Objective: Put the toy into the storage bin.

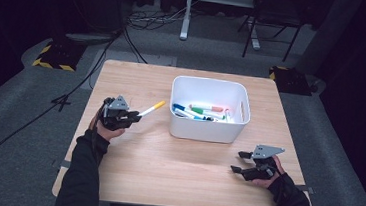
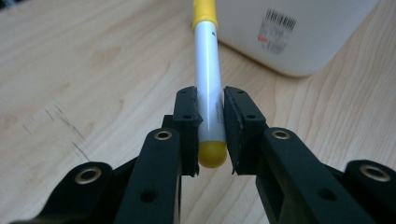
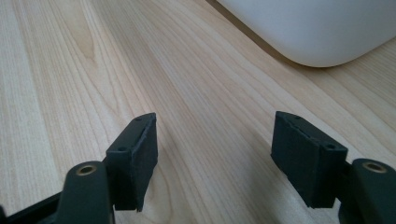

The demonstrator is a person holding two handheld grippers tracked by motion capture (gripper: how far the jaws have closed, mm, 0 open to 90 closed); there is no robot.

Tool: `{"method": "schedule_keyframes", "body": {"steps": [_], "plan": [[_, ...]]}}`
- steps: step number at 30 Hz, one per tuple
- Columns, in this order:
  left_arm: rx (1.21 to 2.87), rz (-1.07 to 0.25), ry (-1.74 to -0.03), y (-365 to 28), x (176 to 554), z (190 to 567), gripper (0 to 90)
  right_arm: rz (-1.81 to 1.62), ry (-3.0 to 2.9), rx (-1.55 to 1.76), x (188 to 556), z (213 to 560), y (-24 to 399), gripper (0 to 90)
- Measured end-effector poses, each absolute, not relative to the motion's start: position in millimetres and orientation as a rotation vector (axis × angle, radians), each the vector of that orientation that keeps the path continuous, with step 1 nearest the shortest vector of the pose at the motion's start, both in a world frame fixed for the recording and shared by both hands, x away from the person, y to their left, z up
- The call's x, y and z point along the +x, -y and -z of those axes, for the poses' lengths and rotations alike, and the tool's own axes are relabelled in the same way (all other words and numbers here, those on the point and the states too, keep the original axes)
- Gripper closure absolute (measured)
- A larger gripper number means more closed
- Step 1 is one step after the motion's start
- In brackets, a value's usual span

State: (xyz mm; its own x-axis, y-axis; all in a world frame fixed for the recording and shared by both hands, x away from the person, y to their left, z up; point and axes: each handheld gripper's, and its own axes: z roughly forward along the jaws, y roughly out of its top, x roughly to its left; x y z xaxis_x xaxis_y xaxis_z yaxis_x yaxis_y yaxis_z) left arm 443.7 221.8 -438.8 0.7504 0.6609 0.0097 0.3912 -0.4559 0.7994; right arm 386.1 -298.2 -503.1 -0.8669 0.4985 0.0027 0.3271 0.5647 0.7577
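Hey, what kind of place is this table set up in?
Probably a lab or recording studio: dark curtained walls, cables across grey carpet, hazard-striped stand bases, and one wooden table with a marker bin.

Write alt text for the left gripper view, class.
Two black jaws of the left gripper clamp a white marker with a yellow cap, pointing toward a white bin on a wooden table.

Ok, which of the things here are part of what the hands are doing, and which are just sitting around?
Part of the job, as far as I can judge:
- yellow-capped marker, clamped in the left gripper
- white bin holding more markers
- right gripper, open and holding nothing

Just around:
- wooden table
- chair and cables on the floor behind
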Motion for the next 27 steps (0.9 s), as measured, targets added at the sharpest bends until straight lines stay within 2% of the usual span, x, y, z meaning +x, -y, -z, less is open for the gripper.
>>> {"method": "schedule_keyframes", "body": {"steps": [16,27], "plan": [[2.002,-0.528,-0.669,-212,448,350,75.8,-1.187,-2.587,0.689,386,503,298,32.0],[2.017,-0.502,-0.556,-177,453,320,75.7,-1.186,-2.586,0.690,386,503,298,32.0]]}}
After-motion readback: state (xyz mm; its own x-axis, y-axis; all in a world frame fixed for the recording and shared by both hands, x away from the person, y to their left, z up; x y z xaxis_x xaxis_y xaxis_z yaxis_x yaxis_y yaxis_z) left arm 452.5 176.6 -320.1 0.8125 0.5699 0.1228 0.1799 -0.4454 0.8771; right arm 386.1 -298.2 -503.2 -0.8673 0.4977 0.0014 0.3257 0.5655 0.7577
